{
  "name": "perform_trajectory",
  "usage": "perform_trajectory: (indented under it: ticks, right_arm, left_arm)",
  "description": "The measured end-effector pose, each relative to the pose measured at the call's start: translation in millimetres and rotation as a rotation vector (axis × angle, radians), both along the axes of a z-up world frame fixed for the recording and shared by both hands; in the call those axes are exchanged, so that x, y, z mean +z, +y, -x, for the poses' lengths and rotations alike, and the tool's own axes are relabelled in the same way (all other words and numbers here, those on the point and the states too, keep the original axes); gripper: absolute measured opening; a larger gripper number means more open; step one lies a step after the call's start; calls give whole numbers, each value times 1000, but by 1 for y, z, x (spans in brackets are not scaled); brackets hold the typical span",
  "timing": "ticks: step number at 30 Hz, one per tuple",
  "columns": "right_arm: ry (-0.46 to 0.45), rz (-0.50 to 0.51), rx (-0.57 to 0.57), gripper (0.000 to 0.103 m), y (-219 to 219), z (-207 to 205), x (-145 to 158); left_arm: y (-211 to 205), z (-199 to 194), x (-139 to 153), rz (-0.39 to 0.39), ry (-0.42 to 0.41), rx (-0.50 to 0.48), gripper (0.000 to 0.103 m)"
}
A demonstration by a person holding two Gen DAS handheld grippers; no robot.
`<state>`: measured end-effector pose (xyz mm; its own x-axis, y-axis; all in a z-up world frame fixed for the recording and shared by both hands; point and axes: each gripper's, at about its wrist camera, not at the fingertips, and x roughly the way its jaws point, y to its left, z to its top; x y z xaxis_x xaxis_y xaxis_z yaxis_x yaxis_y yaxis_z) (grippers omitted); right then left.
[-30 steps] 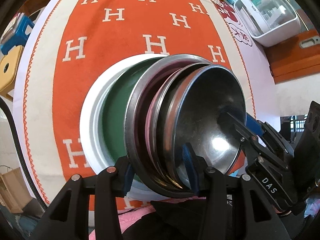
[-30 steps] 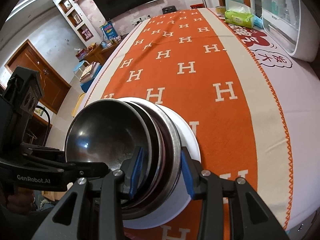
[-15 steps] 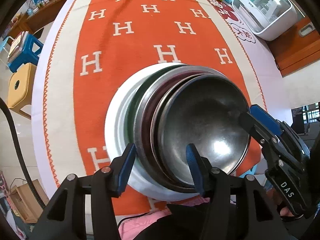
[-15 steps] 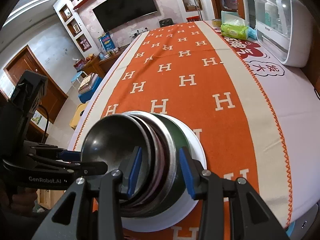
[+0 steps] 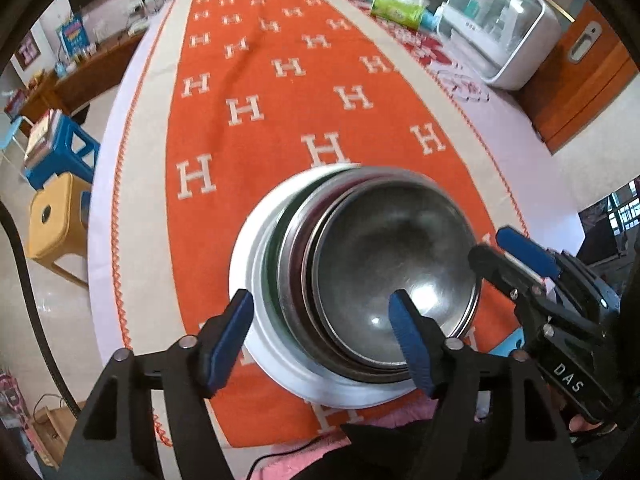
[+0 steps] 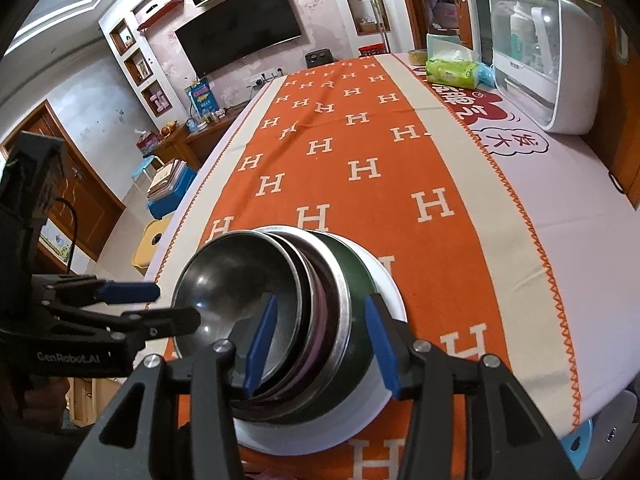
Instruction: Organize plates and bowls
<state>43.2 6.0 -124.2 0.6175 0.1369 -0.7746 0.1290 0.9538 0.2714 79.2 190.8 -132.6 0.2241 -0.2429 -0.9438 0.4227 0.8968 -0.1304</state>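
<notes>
Now nested bowls (image 5: 384,264) sit between opening fingers (image 5: 228,336) (untouched).

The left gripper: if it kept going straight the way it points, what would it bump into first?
Probably the stacked dishes: the left gripper, jaws opening, straddles their near rim, one finger over the steel bowl. Depth is unclear.

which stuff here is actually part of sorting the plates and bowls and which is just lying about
Part of the job:
- steel bowl, top of the stack
- metal dishes nested beneath
- white plate at the bottom

Just lying about:
- green wipes pack
- white lidded box
- yellow stool
- blue stool
</notes>
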Motion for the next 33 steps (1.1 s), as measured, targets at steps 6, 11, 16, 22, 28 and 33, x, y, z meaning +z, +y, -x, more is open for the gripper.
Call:
perform_trajectory:
  ticks: [6, 11, 16, 22, 28, 33]
  right_arm:
    - [-37, 45, -6, 62, -1, 10, 22]
    - [-70, 101, 3, 64, -9, 20, 50]
    - [-55, 196, 58, 66, -19, 34, 77]
    - [41, 227, 68, 76, -34, 59, 100]
    - [126, 109, 25, 78, -55, 83, 109]
    - [65, 118, 15, 79, -52, 100, 116]
  left_arm:
    - [-3, 6, 28, 12, -109, 6, 75]
    - [-2, 15, 55, 12, -178, 36, 82]
    - [-10, 32, 81, 27, -213, 68, 82]
    - [-28, 63, 113, 44, -278, 104, 96]
    - [-36, 99, 134, 9, -364, 177, 102]
    - [-38, 125, 132, -22, -376, 267, 102]
